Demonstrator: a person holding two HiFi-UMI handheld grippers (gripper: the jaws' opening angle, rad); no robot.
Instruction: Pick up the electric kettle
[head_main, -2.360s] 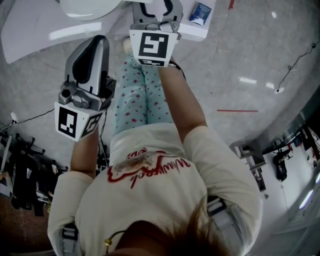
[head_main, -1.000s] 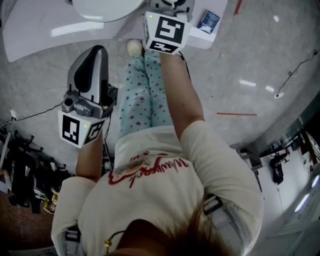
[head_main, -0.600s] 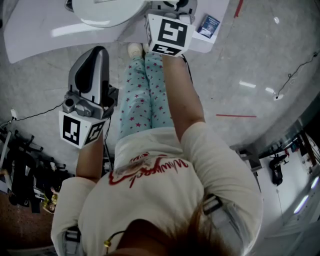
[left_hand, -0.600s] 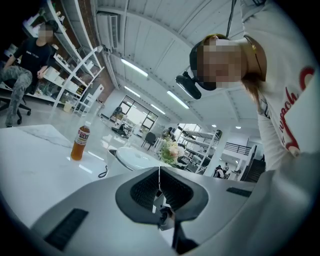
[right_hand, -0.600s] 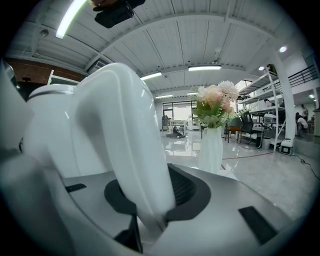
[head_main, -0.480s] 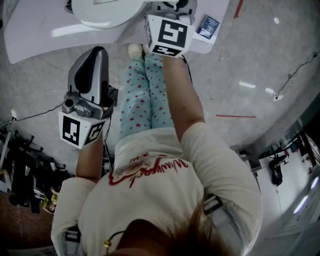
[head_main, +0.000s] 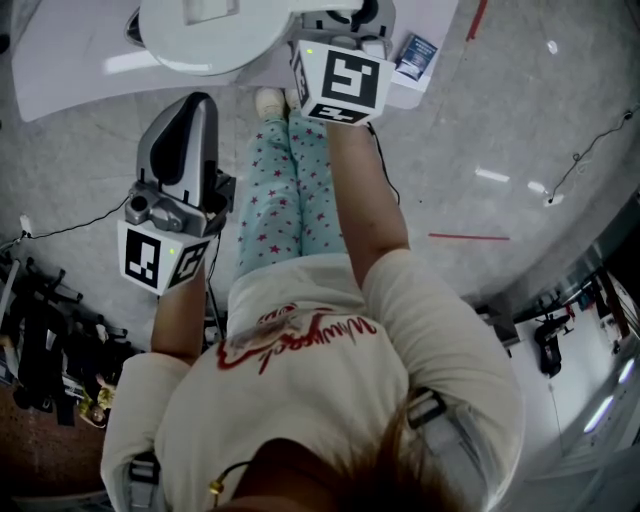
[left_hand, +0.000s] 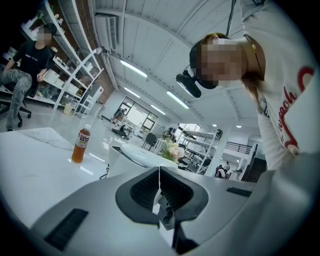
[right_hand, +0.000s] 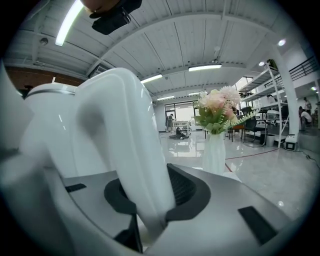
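Head view: white electric kettle (head_main: 205, 30) at the near edge of a white table (head_main: 60, 65), taken on the handle side by the right gripper (head_main: 338, 28) at the end of an outstretched arm; small blue box (head_main: 413, 52) just beside. Left gripper (head_main: 182, 115) held back off the table edge, well apart from the kettle. Impossible to tell from above whether the kettle is clear of the tabletop.

Left gripper view: jaws pressed together on nothing, only a thin seam between them. Kettle ahead on the table, bottle of amber drink (left_hand: 79, 146) farther left, flowers (left_hand: 172, 149) behind.

Right gripper view: pads clamped, at a narrow width, on the kettle's curved white handle (right_hand: 127, 150), with the kettle body close at the left and a vase of flowers (right_hand: 215, 130) beyond.

Likely risks: glossy handle sliding or pivoting in a two-pad pinch, tipping the spout and spilling any water inside; cord or base dragging along if not freed; a swing into vase or box if raised too fast.
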